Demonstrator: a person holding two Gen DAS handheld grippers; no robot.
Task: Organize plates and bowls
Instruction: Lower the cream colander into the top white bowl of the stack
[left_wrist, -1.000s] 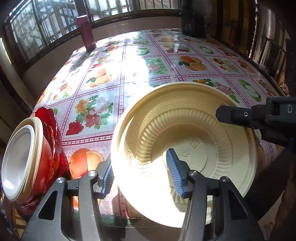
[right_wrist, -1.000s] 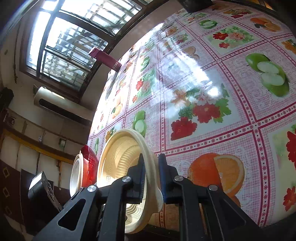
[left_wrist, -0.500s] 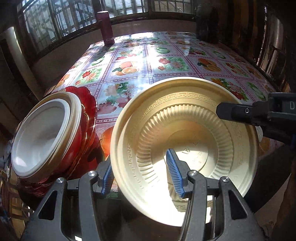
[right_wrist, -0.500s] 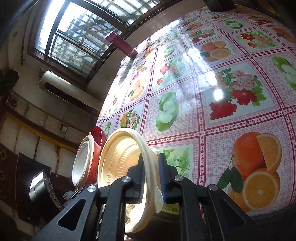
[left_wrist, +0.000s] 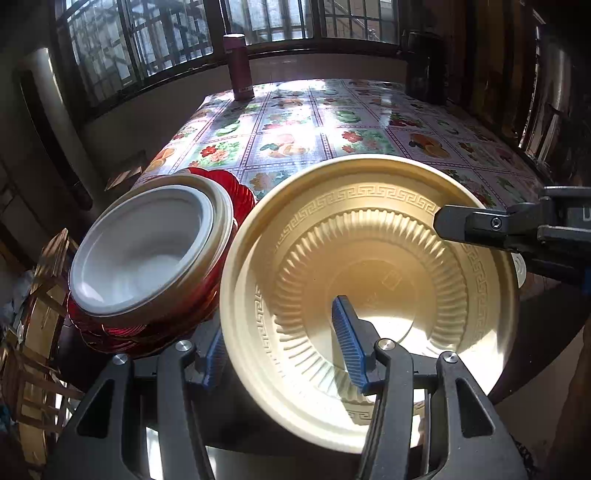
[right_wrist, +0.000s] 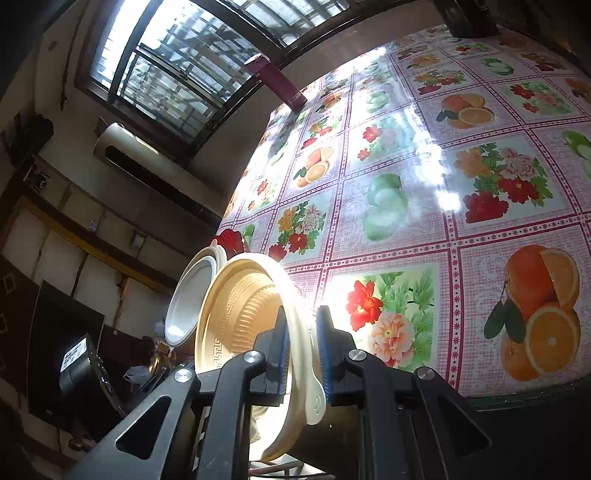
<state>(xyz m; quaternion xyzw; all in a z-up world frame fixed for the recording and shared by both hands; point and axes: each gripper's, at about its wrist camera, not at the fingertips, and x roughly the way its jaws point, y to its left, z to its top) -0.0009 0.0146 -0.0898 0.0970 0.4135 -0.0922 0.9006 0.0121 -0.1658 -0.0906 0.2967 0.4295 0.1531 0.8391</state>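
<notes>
Gripping the cream plate (left_wrist: 369, 266) at centre frame, both tongs clench it: left tongs (left_wrist: 284, 350) on its lower edge, right tongs (right_wrist: 303, 350) on its rim, before the bench (right_wrist: 424, 184).

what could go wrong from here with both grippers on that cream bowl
1. The right gripper pinches only the thin rim of the cream bowl, held tilted in the air; it could slip or flex out.
2. The left gripper straddles the opposite wall, so uneven hand motion might twist or crack the bowl.
3. The white bowl, stacked in the red dishes, sits right beside it and could get bumped.
</notes>
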